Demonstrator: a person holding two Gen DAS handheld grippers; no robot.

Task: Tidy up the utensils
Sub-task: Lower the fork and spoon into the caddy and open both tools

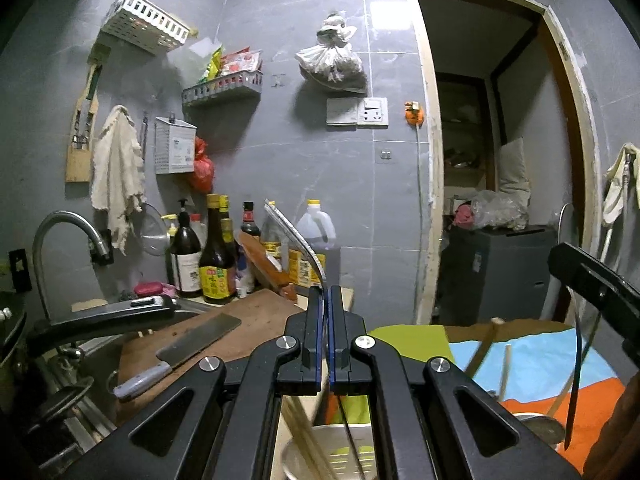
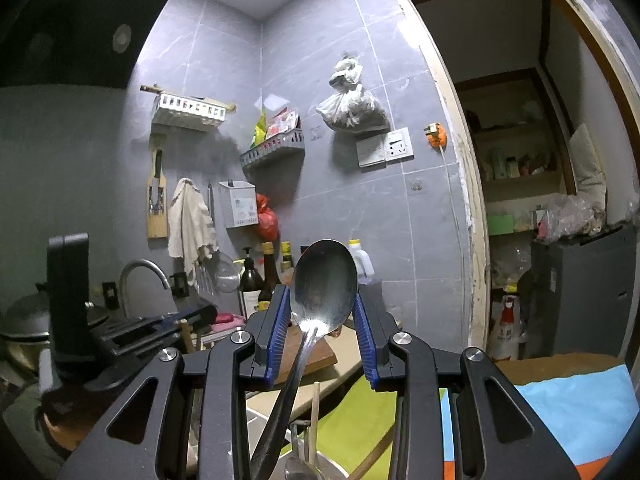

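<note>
Counter (image 1: 256,312): a cleaver (image 1: 188,344) lies flat on its wooden board.
Left gripper (image 1: 325,300): your jaws are clamped on a thin metal utensil handle (image 1: 304,240) rising above them.
Right gripper (image 2: 322,312): your jaws stand apart around a steel spoon (image 2: 324,280), bowl upright; whether the pads touch it is unclear.
Holder (image 1: 344,448): white, below, with chopsticks (image 1: 308,436) inside.

Grey marbled wall tiles (image 1: 280,160) with pale grout lines. Black claw (image 2: 322,328) with blue ribbed pads (image 2: 280,332); black left claw (image 1: 326,320) too, blue only along its pad edges. Shiny silver spoon (image 2: 324,284). Below the claws, a cloth (image 1: 540,360) in flat blocks of lime green, sky blue and orange. Brown wooden cutting board (image 1: 256,320) left of the cloth, under a steel-grey cleaver (image 1: 200,340) with a pale handle. Red bag (image 1: 203,164) and cream rag (image 1: 116,176) on the tiles.
</note>
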